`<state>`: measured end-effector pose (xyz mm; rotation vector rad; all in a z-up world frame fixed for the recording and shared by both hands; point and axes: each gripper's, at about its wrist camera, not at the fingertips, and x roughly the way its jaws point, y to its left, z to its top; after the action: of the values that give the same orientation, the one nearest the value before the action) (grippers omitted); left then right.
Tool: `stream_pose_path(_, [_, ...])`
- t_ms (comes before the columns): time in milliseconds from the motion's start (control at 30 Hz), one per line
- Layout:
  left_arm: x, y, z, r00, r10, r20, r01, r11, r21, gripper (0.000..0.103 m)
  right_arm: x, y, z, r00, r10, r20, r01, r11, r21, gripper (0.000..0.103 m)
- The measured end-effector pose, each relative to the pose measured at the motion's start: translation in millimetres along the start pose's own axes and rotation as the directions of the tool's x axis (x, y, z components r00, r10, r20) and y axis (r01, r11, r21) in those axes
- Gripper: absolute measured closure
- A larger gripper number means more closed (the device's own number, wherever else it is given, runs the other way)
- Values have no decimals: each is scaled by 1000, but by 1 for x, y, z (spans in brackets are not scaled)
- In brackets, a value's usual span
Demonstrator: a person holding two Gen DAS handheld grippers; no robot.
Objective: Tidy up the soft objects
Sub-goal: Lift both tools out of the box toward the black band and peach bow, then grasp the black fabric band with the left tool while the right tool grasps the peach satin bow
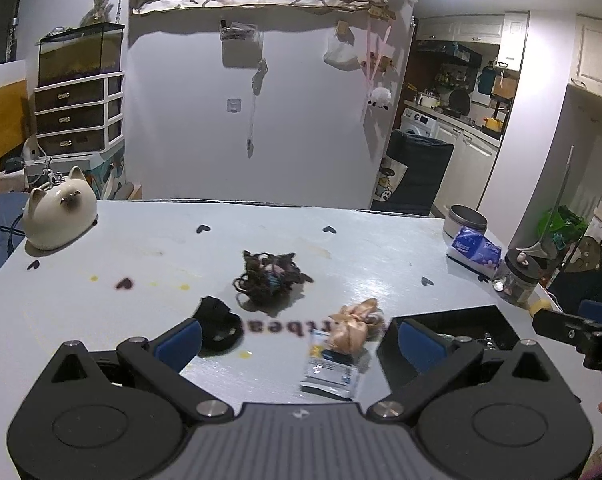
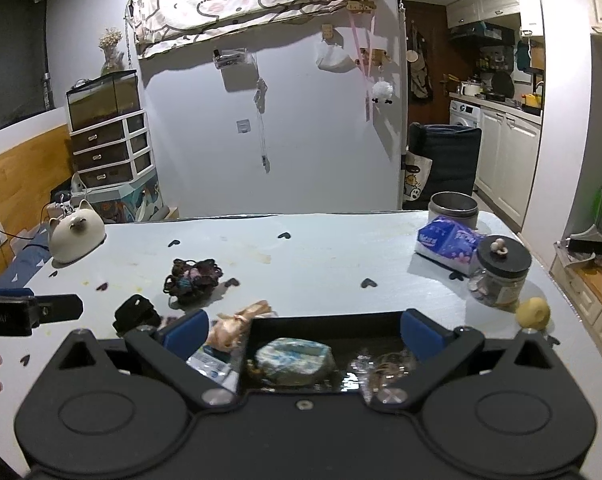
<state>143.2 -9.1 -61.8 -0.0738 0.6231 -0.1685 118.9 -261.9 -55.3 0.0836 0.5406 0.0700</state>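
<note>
Left wrist view: the left gripper point(image 1: 299, 338) stands wide apart with nothing between its blue pads, low over the pale counter point(image 1: 141, 264). Taking the black tray point(image 1: 453, 322) as landmark: a peach satin bow point(image 1: 355, 326) lies just beside its left edge, resting on a small printed packet point(image 1: 331, 368); a black fabric band point(image 1: 219, 322) lies farther left, and a dark tangle of hair ties point(image 1: 267, 278) sits beyond and left of the tray. A cat-shaped ceramic piece point(image 1: 59, 216) stands at the far left corner, well apart from the tray. The other gripper's finger enters at the right edge. Right wrist view: the right gripper point(image 2: 303, 332) is likewise spread open and empty, directly over the tray point(image 2: 325, 322). Inside the tray lie a folded blue-and-white cloth pad point(image 2: 295, 360) and, to its right, something clear and glossy I cannot identify. Beyond the tray's right end stand a black-lidded jar point(image 2: 501, 274) and a tissue pack point(image 2: 447, 244); a yellow round object point(image 2: 535, 312) lies near its right corner.
</note>
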Motion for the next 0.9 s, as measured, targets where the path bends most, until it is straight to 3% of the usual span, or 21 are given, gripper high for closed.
stream_pose_path(533, [21,77,12,998,-56,-30,57,998,28,0,29,71,2,999,-15,-40,17,1000,26,0])
stream_pose_path(700, [40,89,16,997,-74,-33,75,996,49,3,43,84,3,997,-1,-83,2,1000,12,11])
stream_pose_path(767, [51,94,17,996,-81,-40,83,995,50,8,50,88,4,995,4,-102,-4,1000,2,15])
stream_pose_path(900, [75,103,18,993,-93,-67,97,994,51,14,65,91,9,991,14,-130,-18,999,-31,16])
